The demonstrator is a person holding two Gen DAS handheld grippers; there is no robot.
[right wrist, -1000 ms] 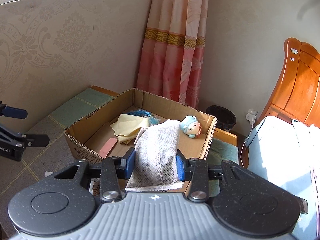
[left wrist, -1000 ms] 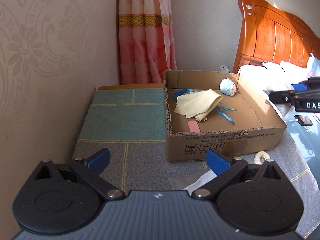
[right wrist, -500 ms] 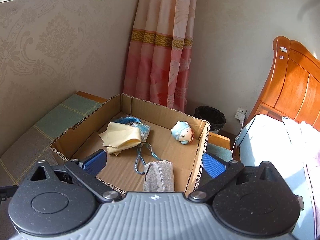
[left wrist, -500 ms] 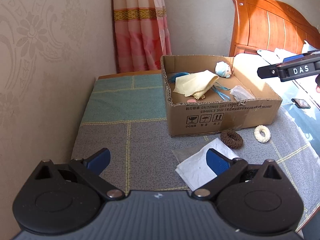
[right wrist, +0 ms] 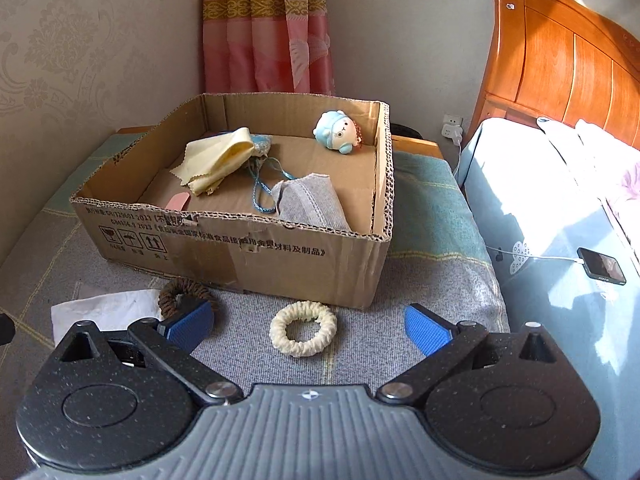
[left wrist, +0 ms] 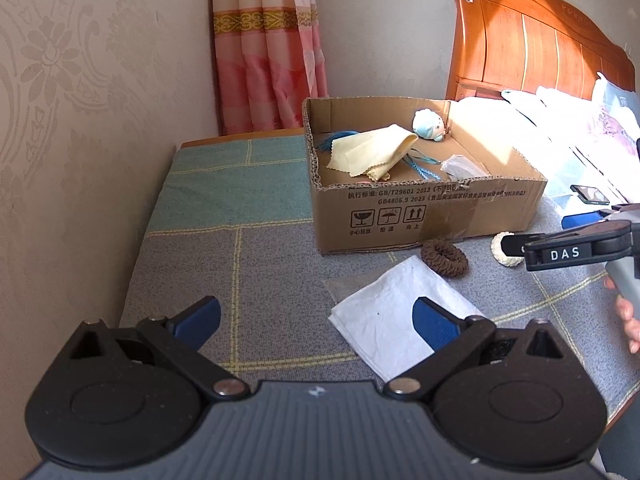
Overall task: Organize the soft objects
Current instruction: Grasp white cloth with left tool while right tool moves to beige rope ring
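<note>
A cardboard box [right wrist: 240, 248] holds a grey cloth [right wrist: 308, 204], a yellow cloth [right wrist: 216, 160] and a blue plush toy [right wrist: 338, 136]. In front of the box, a cream scrunchie [right wrist: 278, 332] lies on the cover between the wide-open jaws of my right gripper [right wrist: 306, 324], untouched by the pads. A brown scrunchie [right wrist: 176, 292] sits beside its left pad. My left gripper [left wrist: 316, 320] stands open and empty over a white cloth [left wrist: 392, 316]. The left wrist view shows the same box [left wrist: 420, 208], brown scrunchie [left wrist: 444, 258] and one finger of the right gripper [left wrist: 560, 254].
The patchwork cover [left wrist: 240, 272] runs along a papered wall on the left. A bed with a wooden headboard [right wrist: 560, 60] stands at the right, with a phone [right wrist: 602, 266] on a cable lying on it. A pink curtain [right wrist: 268, 32] hangs behind the box.
My right gripper let go of the grey cloth, which now lies in the box, opened wide and sank to the cream scrunchie. The left gripper stayed open with little motion.
</note>
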